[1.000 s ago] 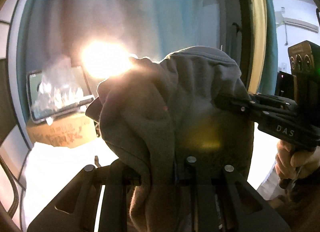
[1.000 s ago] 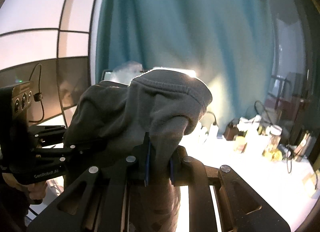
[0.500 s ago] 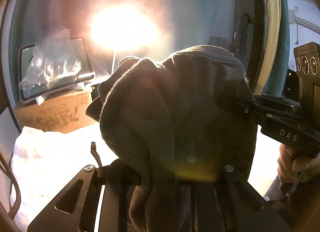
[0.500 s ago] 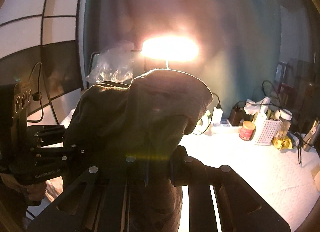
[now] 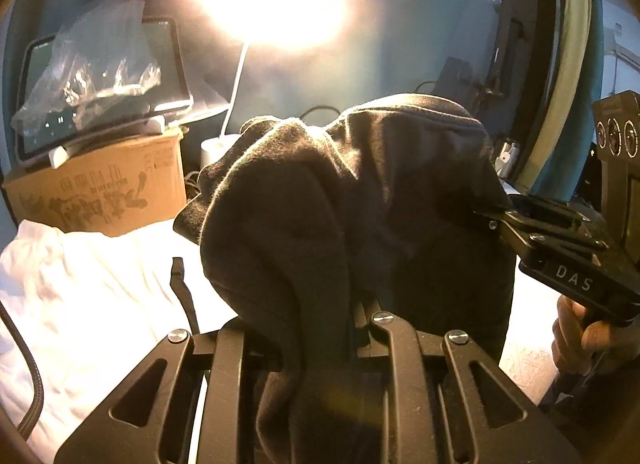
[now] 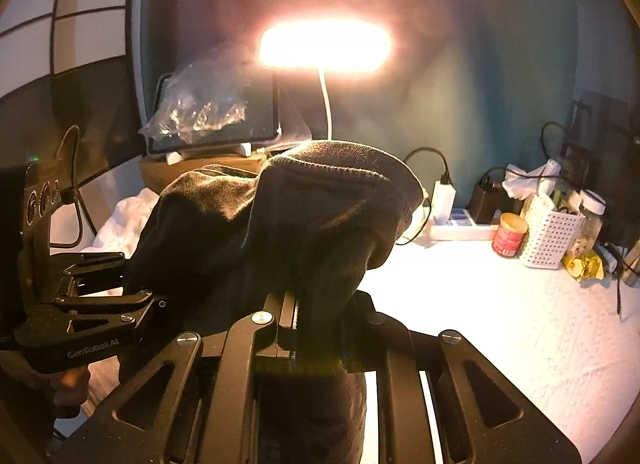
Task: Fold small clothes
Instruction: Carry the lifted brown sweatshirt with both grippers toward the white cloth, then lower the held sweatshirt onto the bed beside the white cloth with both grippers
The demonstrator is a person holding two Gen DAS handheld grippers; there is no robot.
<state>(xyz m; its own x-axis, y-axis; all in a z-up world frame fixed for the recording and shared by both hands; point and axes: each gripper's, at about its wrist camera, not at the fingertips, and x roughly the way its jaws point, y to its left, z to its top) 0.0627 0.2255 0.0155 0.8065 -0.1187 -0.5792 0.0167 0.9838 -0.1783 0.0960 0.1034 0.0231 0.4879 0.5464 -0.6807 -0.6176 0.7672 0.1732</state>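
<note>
- The left gripper point(image 5: 352, 328) is clenched on a bunch of the dark garment point(image 5: 360, 204), and the right gripper point(image 6: 316, 304) is clenched on another bunch of it. The cloth is pinched between each pair of jaws and humps up over them.
- The dark garment hangs between the two tools, above the white table cover point(image 6: 500, 324). Whether its lower end touches the cover is hidden by the tool bodies.
- Risk: each hold is on a thick wad and not a flat edge. A wad can creep out of the jaws, and one side would then drop in a heap.
- Risk: laid down from this bunched state, the cloth likely lands creased. A fold made on it would come out crooked.
- Risk: the two tools are close together. Slack sags between them, so the hem may land doubled under itself.
- Near the left side lies crumpled white cloth point(image 5: 80, 284), which the garment could drag or cover.
- Further right, a white perforated basket point(image 6: 550, 236) holds small items I cannot identify. A red jar point(image 6: 509, 239) stands just beside it, contents unseen.
- A wide swing to the right could knock these, or snag the cables point(image 6: 436, 160).
- Farthest, a cardboard box point(image 5: 104, 188), contents hidden, carries a tablet point(image 5: 104, 92) with a crinkled clear plastic bag point(image 5: 92, 60) over it, below the glaring lamp point(image 6: 324, 44).
</note>
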